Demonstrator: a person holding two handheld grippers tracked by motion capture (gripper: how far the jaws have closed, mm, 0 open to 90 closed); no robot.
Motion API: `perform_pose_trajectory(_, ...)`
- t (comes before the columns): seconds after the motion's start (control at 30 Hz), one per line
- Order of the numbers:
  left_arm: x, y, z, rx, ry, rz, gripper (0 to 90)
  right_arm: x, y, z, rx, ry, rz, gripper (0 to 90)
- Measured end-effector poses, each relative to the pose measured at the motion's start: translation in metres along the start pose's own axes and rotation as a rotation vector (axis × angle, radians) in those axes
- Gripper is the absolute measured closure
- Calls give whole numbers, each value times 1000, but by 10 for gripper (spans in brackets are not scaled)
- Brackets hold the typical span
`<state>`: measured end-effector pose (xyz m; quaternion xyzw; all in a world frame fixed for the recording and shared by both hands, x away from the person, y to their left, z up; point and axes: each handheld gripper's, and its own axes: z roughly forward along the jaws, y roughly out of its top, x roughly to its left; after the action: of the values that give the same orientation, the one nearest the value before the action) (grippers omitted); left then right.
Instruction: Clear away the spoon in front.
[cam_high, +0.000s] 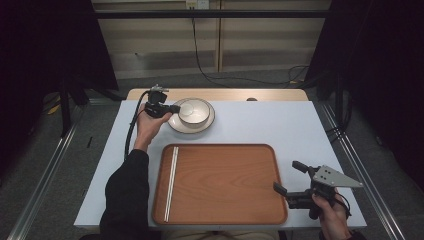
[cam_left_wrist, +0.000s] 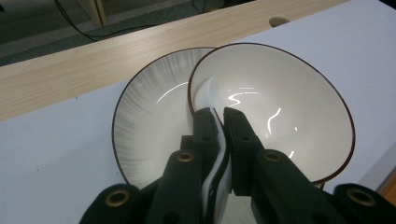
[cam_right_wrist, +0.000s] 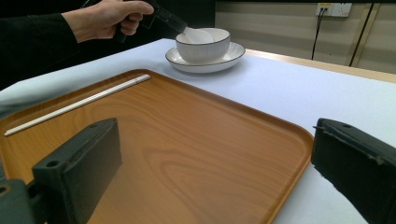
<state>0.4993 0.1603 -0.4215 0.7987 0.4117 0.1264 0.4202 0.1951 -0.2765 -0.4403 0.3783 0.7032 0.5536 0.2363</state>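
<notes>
Gripping a white spoon (cam_left_wrist: 215, 140), the left gripper (cam_left_wrist: 219, 116) meets the bowl (cam_left_wrist: 289, 116).

No text, label, brand, number or sign can be read on anything here.

Spoon (cam_left_wrist: 215, 154) handle perhaps hidden between jaws

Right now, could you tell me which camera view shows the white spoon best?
The left gripper view: the spoon is close up, its handle pinched between the left gripper's jaws, leading into the bowl. The right gripper view shows it small and distant over the bowl. In the high view I cannot make it out.
</notes>
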Motion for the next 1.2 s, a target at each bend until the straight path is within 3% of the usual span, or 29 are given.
perform_pose_trajectory(0.23, -4, -4, -2, -26, 15, -33, 847, 0, 0, 0, 0, 1, 0, 14)
perform_pose_trajectory(0.73, -14, -4, -14, -105, 36, -41, 847, 0, 0, -1, 1, 1, -1, 14)
perform_pose_trajectory(0.87, -18, -2, -17, -93, 48, 1, 847, 0, 0, -1, 0, 1, 1, 14)
perform_pose_trajectory(1.0, -22, -4, -21, -130, 31, -6, 847, 0, 0, -1, 0, 3, 0, 14)
perform_pose_trajectory(1.2, -32, -4, -30, -147, 28, 15, 847, 0, 0, 0, -2, 2, 0, 14)
